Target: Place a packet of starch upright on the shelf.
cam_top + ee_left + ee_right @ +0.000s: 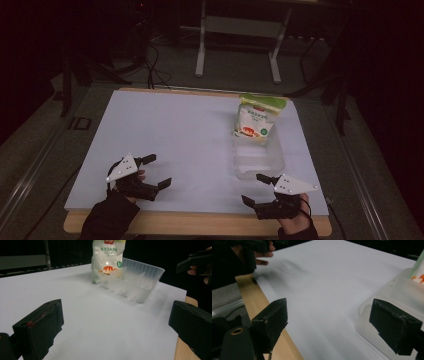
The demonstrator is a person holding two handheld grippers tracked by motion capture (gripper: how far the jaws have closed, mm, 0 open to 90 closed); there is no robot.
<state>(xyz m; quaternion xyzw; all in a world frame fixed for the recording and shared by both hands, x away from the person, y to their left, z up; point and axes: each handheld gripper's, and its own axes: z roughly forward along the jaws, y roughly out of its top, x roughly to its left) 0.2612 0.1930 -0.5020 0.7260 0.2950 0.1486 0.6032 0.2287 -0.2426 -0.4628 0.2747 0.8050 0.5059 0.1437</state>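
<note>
Reading left to right across the table, by label:
Left gripper: the left gripper (156, 171) sits low over the white sheet (180, 135) near the table's front-left corner, its jaws spread wide with nothing between them, pointing toward the table's right side.
Left hand: the person's left hand (131, 181), in a dark sleeve, comes in from the front edge and grips the tool from behind, the grey plate facing up.
Left gripper view: the two black jaws stand far apart at the lower corners, with the tray and bag ahead between them.
Bag: a snack bag (257, 118) with a green top and white body stands upright in the far end of the tray, toward the table's back-right corner; its long axis runs up and down, the printed face turned toward the person.
Tray: a clear plastic tray (260, 160) lies on the right half of the sheet, its long axis running from the front edge toward the back edge; the near part holds nothing, the far part holds the bag.
Right gripper: the right gripper (254, 188) rests near the front-right corner, just in front of the tray's near end, jaws parted wide and empty, pointing left.
Right hand: the right hand (295, 215) holds it from the front edge.
Right gripper view: one jaw lies over the wooden table edge (272, 322), the other in front of the tray's rim.
</note>
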